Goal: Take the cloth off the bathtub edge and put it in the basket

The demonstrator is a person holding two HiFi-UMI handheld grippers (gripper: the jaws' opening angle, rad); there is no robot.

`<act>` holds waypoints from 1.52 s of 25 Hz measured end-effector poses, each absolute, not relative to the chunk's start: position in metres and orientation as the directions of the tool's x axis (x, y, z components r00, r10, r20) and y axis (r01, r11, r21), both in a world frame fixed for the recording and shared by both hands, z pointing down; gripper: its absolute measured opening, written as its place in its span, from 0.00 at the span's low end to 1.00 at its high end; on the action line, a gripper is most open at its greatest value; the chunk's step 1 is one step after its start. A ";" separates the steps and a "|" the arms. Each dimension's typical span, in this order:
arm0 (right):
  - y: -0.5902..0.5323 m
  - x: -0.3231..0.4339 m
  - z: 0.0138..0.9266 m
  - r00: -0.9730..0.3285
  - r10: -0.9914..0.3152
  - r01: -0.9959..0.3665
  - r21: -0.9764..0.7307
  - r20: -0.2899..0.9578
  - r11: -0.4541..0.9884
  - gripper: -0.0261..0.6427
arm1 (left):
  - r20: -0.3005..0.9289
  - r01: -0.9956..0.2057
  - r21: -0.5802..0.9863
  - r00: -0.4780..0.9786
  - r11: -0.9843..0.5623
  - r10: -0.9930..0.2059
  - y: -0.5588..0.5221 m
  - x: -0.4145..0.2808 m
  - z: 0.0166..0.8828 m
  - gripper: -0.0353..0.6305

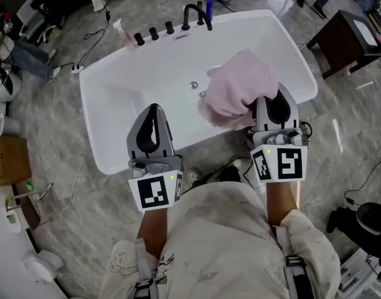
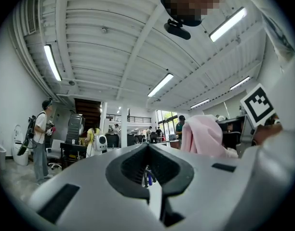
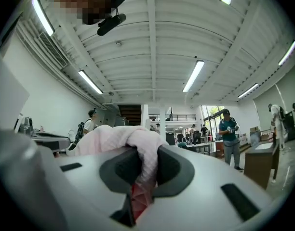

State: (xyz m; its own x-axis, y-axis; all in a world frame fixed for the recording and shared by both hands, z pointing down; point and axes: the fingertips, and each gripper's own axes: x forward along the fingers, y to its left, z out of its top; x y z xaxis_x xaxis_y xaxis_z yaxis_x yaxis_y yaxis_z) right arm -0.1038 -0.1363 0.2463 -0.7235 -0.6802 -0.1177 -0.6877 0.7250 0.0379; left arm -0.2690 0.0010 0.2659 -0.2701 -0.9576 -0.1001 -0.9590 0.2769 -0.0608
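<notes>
My right claw [image 1: 272, 108] pinches one fold of cloth [image 1: 237, 86]; left claw [image 1: 152, 114] closed, empty. A swing could slip it loose.

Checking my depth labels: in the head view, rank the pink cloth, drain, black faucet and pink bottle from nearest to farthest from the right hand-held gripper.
1. Pink cloth: clamped in the right hand-held gripper.
2. Drain: to the gripper's left.
3. Black faucet: beyond the drain, far side.
4. Pink bottle: far left, past the knobs.
</notes>
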 end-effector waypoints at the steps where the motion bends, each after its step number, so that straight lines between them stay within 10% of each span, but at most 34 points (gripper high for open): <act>1: -0.143 -0.092 0.245 -0.711 -0.693 -0.700 0.030 -0.118 0.714 0.09 | -0.100 -0.962 -0.064 -0.258 0.265 -0.961 -0.006 -0.261 0.264 0.06; 38: -0.235 0.337 0.262 -0.007 -0.993 -0.998 0.065 -0.114 0.000 0.09 | -0.079 -0.903 -0.022 0.430 -0.430 -0.899 -0.259 0.088 0.301 0.06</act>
